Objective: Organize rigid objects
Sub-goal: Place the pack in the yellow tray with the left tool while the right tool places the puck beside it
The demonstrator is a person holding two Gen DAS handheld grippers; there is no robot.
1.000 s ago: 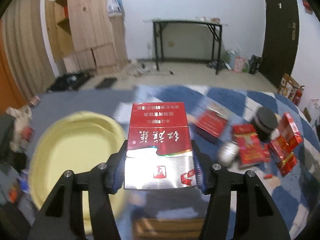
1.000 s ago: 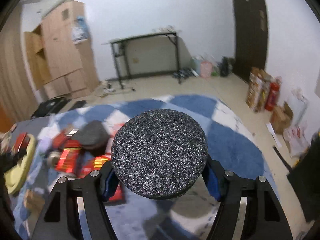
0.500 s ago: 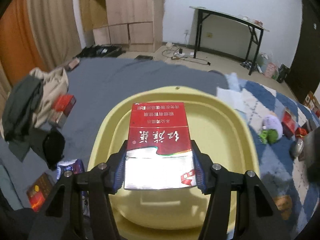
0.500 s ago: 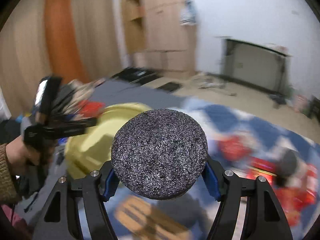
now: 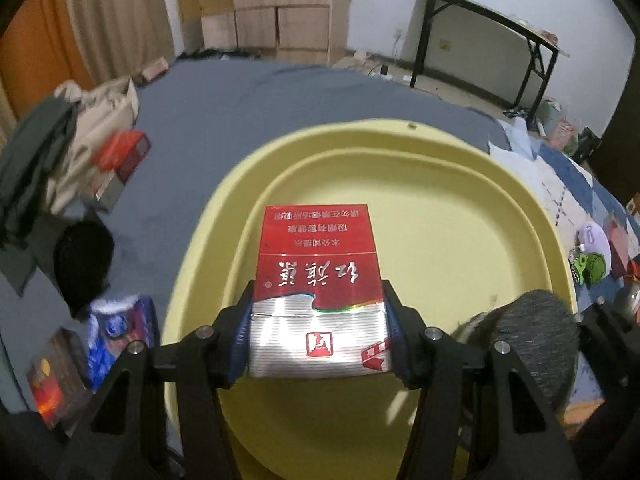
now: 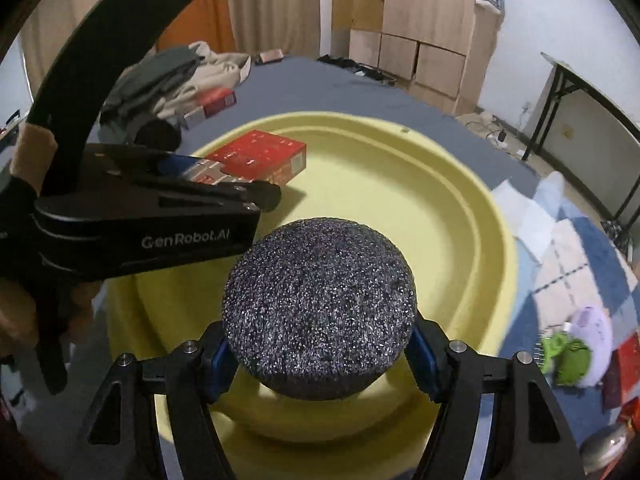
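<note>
Grey bedding (image 5: 248,120), glossy yellow basin (image 5: 460,240), left jaws gripping foil-red carton (image 5: 316,276), right jaws clamping speckled round lid (image 6: 320,308)

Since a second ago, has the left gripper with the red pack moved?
Yes. The left gripper, shut on the red pack, swung off the blue rug's clutter to over the yellow basin.

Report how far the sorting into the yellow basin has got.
Done: nothing lies loose in the yellow basin yet. In hand: the left gripper holds a red cigarette pack over it; the right gripper holds a dark speckled disc over it. Left: red boxes remain on the checked blanket.
</note>
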